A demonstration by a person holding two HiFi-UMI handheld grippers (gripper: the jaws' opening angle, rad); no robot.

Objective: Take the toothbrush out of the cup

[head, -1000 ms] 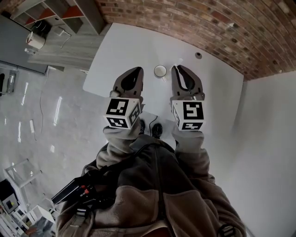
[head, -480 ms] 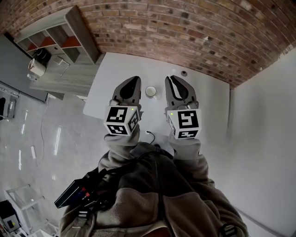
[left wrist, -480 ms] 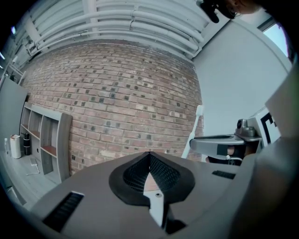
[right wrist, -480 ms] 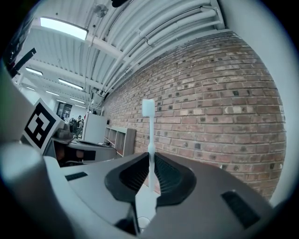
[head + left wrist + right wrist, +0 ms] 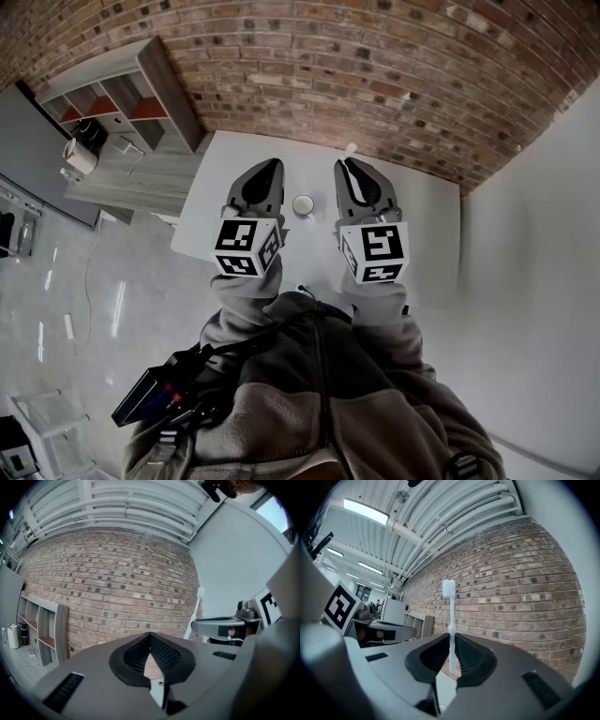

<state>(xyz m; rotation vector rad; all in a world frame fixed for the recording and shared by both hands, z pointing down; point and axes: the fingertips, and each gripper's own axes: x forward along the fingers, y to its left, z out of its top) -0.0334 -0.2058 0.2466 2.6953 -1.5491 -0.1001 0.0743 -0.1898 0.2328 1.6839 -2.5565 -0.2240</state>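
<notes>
Between the shut jaws of the right claw stood the white toothbrush, upright with its head up, apart from the cup on the white table; the left claw was closed on nothing

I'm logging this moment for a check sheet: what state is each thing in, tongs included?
Left tongs: shut, nothing between them.
Right tongs: shut on the toothbrush.
Toothbrush: out of the cup, held upright, head up.
Cup: standing on the table, mouth up, no toothbrush in it.
</notes>
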